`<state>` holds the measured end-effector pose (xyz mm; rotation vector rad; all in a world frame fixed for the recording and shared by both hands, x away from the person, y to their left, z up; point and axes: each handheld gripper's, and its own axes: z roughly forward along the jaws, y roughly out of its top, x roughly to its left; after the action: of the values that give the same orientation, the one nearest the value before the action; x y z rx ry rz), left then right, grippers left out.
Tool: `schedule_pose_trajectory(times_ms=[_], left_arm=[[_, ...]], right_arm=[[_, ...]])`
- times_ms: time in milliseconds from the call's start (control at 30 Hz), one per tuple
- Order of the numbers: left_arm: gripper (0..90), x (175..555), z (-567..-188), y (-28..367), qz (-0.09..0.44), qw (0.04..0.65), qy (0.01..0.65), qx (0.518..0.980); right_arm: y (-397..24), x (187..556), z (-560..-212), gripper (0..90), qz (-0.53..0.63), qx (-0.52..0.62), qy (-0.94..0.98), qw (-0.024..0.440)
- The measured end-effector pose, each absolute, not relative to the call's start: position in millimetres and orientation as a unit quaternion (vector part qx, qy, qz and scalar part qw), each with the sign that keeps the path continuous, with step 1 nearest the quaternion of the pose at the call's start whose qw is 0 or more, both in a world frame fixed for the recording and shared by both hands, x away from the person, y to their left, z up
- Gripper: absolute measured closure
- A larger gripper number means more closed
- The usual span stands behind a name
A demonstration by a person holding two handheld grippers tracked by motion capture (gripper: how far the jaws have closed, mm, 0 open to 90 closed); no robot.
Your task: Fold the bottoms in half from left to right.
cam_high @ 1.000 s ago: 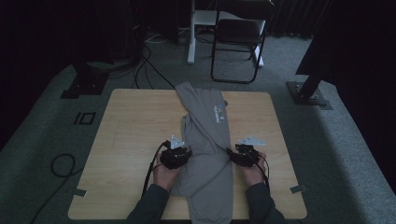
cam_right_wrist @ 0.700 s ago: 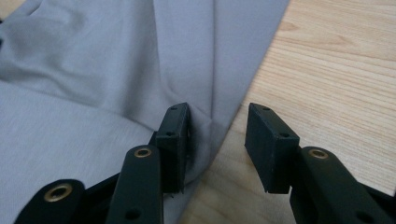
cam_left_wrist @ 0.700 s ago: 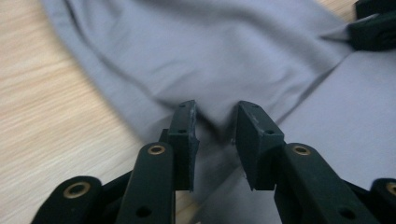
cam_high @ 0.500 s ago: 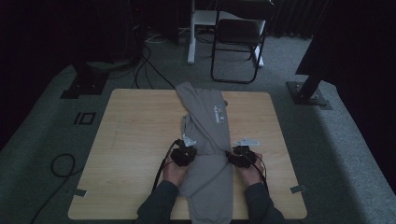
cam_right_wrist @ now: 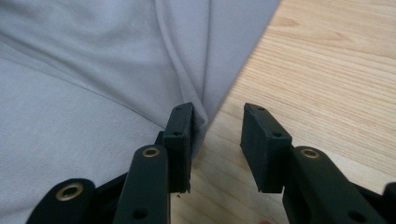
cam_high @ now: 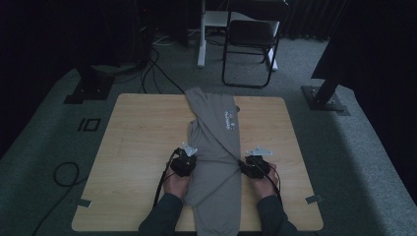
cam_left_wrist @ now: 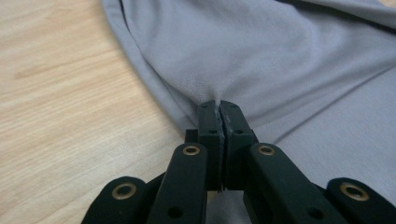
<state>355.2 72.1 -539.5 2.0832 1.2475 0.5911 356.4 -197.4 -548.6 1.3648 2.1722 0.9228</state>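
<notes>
Beyond table [cam_high: 137, 147]: chair [cam_high: 248, 44], cables [cam_high: 157, 69].

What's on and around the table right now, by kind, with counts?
Grey garment: 1
Grippers: 2, left gripper and right gripper
Wooden table: 1
Chair: 1
Total: 5

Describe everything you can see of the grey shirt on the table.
The grey shirt is soft knit fabric, folded into a long narrow strip that runs from the far edge of the wooden table to the near edge and hangs over it. A small printed logo sits on its upper part. The left gripper is shut on its left edge, puckering the cloth. The right gripper has just been closing, jaws apart, with one jaw against the right edge fold.
</notes>
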Motion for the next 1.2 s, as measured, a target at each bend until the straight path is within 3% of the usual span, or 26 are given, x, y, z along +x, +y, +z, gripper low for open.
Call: schedule_pose_trajectory(times_ms=[433, 867, 1200], left_arm=[[89.0, 360.5, -546.8, 93.2, 0.242, 0.294, 0.509, 0.772], [89.0, 365.8, -550.4, 134.5, 0.228, 0.324, 0.560, 0.728], [72.4, 332.1, -535.2, 158.5, 0.196, 0.367, 0.544, 0.729]], right_arm=[[-180.1, 357.0, -551.0, 65.6, 0.336, 0.462, 0.794, 0.208], [-143.2, 395.6, -551.1, 66.2, 0.340, 0.435, 0.808, 0.205], [-151.3, 387.3, -550.7, 59.9, 0.344, 0.435, 0.810, 0.188]])
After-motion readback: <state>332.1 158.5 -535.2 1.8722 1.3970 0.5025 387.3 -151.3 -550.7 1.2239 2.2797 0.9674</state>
